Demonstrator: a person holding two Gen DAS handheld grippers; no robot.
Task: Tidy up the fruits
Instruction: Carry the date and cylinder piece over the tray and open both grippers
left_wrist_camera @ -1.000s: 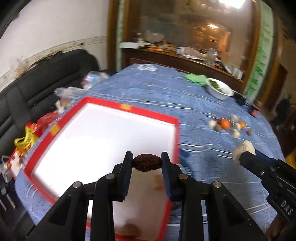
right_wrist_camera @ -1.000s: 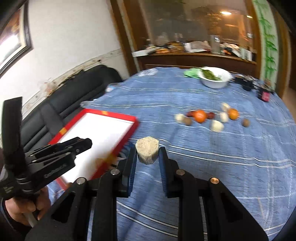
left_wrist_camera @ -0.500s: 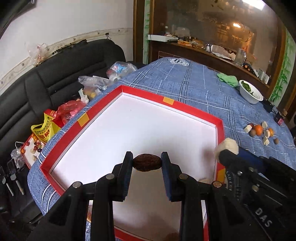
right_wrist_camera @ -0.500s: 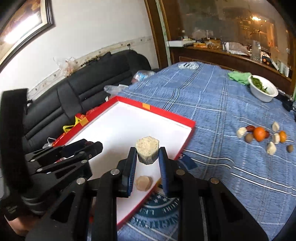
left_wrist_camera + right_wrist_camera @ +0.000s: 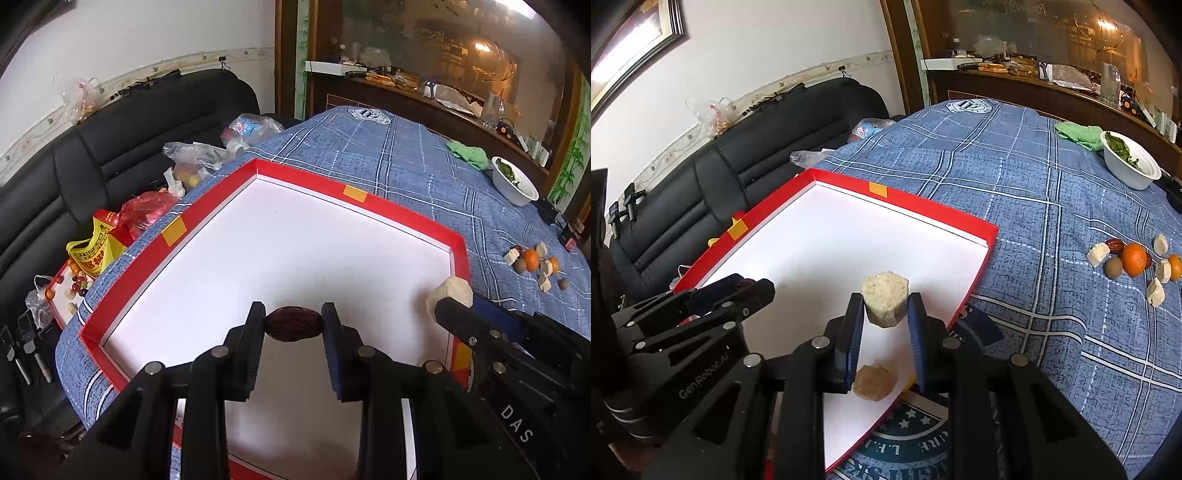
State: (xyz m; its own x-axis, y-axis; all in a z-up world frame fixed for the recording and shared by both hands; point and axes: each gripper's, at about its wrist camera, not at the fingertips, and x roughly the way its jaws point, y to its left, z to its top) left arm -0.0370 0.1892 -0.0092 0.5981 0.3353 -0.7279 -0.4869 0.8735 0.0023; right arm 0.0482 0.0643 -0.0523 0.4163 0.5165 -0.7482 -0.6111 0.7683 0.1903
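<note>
My left gripper (image 5: 293,325) is shut on a dark red wrinkled date (image 5: 294,324), held above the white floor of the red-rimmed box (image 5: 354,201). My right gripper (image 5: 885,314) is shut on a pale beige chunky piece (image 5: 885,301) over the near right part of the same box (image 5: 923,210). A second beige piece (image 5: 874,382) lies on the box floor under the right gripper. In the left wrist view the right gripper (image 5: 448,306) shows at the right with its beige piece (image 5: 449,299). In the right wrist view the left gripper's fingertips (image 5: 759,290) reach in from the left.
A cluster of oranges, a kiwi, a date and beige pieces (image 5: 1134,258) lies on the blue checked tablecloth (image 5: 1015,177) to the right. A white bowl of greens (image 5: 1128,160) and a green cloth (image 5: 1078,133) sit further back. Plastic bags (image 5: 147,210) and a black sofa (image 5: 129,129) border the left.
Both grippers moved left from the tablecloth to over the box and lower, each keeping its piece. The view swung toward the sofa side.
</note>
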